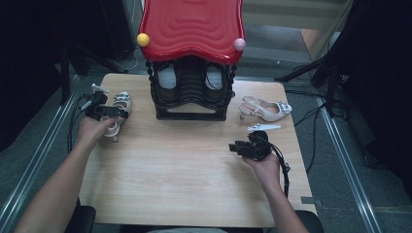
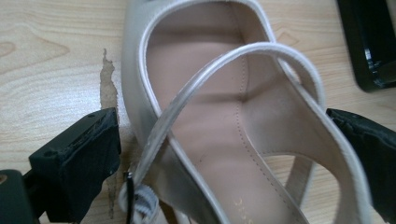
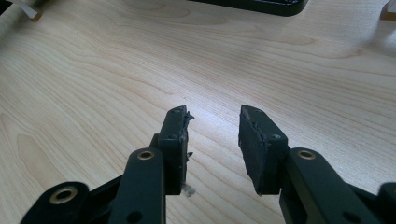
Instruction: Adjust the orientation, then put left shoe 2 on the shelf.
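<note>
While the left gripper [image 2: 224,154] is straddling the silver sandal [image 2: 219,121] with jaws wide apart — not pinching — the right gripper [image 3: 212,140] is hovering parted, holding nothing, over the surface [image 3: 93,93].

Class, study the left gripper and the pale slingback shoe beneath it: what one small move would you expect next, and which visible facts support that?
Probably closing the left gripper on the pale shoe. Its jaws stand wide open on either side of the shoe's heel end, pads apart from it, so little more than a squeeze seems needed before lifting.
</note>
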The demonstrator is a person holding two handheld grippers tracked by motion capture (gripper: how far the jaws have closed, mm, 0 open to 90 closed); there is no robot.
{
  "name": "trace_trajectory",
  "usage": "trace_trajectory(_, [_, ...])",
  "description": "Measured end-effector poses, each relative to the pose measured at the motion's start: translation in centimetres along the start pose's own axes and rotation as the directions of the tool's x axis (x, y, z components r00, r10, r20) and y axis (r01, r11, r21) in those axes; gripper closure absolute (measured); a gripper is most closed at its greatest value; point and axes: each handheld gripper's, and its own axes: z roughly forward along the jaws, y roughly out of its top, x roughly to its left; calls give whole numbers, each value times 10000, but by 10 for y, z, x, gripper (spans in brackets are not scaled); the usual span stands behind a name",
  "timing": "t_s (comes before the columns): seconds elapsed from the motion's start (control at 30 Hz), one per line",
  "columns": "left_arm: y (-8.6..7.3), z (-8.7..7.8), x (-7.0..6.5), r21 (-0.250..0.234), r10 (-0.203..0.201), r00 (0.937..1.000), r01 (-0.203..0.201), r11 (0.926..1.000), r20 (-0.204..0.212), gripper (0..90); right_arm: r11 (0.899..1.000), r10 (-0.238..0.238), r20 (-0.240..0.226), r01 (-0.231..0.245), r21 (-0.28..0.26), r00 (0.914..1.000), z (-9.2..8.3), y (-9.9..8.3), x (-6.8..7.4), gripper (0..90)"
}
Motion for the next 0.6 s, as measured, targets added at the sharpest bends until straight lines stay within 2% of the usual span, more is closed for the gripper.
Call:
trace_trajectory(0.17, [0,3,1,116,-75,9995,79,9999,-309,16,10000,20,-20,-20,14,10000,1,0,0,633])
trace_trajectory(0.37, [0,4,3,243,-245,9997,244,9994,6,99,10000,30,-20,-30,60,10000,1,0,0,629])
trace_trajectory(0.5, [2,7,-2,449,-30,9993,46,9990,-371,99,9999,-8,-11,9,100,10000,2,-1,1,626])
trace_trajectory(0.6, [3,9,-2,554,-149,9990,172,9983,-415,94,10000,3,-23,-3,36,10000,2,0,1,625])
